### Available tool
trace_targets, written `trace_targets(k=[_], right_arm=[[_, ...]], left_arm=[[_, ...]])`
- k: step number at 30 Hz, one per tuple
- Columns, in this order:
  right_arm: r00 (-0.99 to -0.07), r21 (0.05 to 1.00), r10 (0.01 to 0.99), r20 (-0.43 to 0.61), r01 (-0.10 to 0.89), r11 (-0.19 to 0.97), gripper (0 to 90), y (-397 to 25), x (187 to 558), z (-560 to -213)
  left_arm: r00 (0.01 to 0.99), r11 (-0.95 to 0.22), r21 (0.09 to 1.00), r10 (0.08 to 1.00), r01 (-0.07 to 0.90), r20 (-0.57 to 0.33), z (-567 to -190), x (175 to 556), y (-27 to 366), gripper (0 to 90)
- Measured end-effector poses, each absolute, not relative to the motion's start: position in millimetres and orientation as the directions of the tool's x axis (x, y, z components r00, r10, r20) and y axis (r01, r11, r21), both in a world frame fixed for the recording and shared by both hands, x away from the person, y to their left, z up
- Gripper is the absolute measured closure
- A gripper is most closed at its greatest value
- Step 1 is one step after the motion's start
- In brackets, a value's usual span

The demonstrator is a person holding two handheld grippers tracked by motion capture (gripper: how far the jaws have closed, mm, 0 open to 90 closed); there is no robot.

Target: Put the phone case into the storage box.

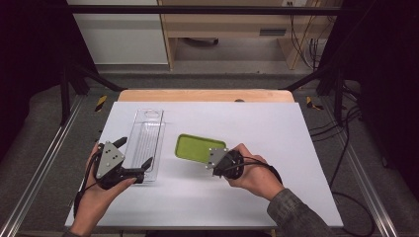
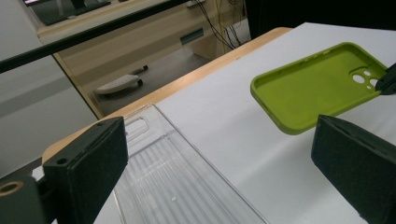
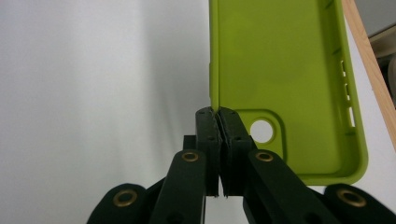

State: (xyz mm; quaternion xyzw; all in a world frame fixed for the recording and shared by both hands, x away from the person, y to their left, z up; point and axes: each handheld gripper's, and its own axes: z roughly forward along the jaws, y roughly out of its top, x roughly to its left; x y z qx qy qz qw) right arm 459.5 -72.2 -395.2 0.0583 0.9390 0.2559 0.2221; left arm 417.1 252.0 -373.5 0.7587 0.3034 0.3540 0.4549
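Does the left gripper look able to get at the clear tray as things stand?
Probably yes: the left gripper hangs open right at the near end of the clear tray, with nothing between them; the right gripper is busy pinching the green phone case.

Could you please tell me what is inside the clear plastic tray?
The clear plastic tray holds nothing; its ribbed floor shows bare. The left gripper hides its near end.

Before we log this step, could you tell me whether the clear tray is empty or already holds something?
Empty: the clear tray shows only its bare ribbed floor, and the green phone case is outside it, pinched by the right gripper.
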Motion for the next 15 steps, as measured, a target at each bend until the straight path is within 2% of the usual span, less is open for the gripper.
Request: trace_targets(k=[6,15], right_arm=[[-0.898,0.495,0.206,-0.388,-0.015,0.869,87.9,-69,457,-396],[-0.893,0.469,0.188,-0.408,-0.029,0.882,87.9,-68,450,-402]], left_arm=[[0.58,-0.404,0.9,0.777,0.163,0.244,-376,424,254,4.0],[0.587,-0.463,0.871,0.756,0.168,0.289,-368,430,255,4.3]])
